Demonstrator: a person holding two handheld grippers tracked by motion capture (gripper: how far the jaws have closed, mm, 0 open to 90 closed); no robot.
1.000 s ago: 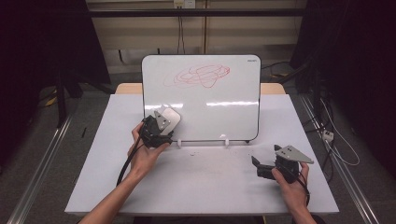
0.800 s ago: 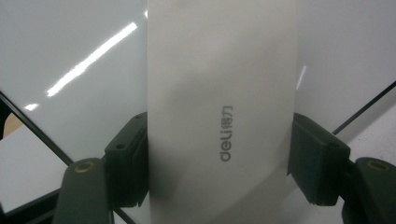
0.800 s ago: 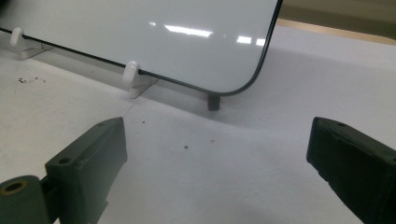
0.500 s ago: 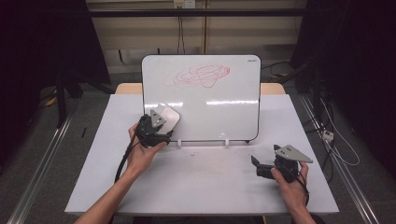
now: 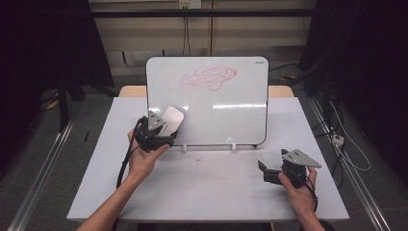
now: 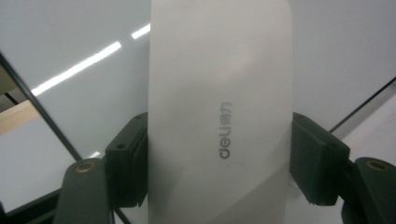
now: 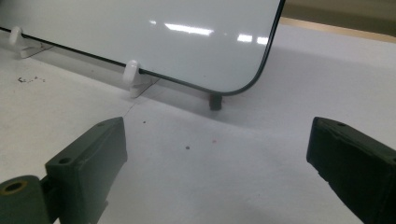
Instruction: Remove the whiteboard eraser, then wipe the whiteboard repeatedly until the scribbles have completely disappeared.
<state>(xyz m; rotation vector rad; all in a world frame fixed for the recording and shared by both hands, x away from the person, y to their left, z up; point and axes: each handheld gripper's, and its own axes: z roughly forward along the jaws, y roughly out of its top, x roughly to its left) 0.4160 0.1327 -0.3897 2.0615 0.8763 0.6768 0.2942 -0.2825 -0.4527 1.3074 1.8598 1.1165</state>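
Here, at the left of the high view, the person's left forearm comes in from the bottom edge and runs up and to the right, wrist bent back, palm cupping the left gripper (image 5: 163, 129) from below. The gripper is raised off the white table (image 5: 110, 163), in front of the lower left corner of the whiteboard (image 5: 240, 120). Its jaws are clamped on a white eraser (image 5: 172, 119), a flat rounded block that sticks up and to the right from the jaws, over the board's lower left area. Whether the eraser touches the board surface cannot be told. In the left gripper view the eraser (image 6: 219, 112) stands lengthwise between the two black jaws, both pads pressed to its long sides, grey "deli" lettering on its face, board surface behind it.

Centre: the whiteboard stands upright, leaning back slightly, on small white clip feet (image 5: 233, 146). A red scribble (image 5: 207, 78) sits near the board's top, well apart from the eraser.

Right: the right hand (image 5: 300, 192) rests low near the table's front right corner, holding the right gripper (image 5: 263, 169) pointing left toward the board. In the right gripper view its jaws stand wide apart with nothing between them; the board's lower right corner (image 7: 252, 79) lies ahead.
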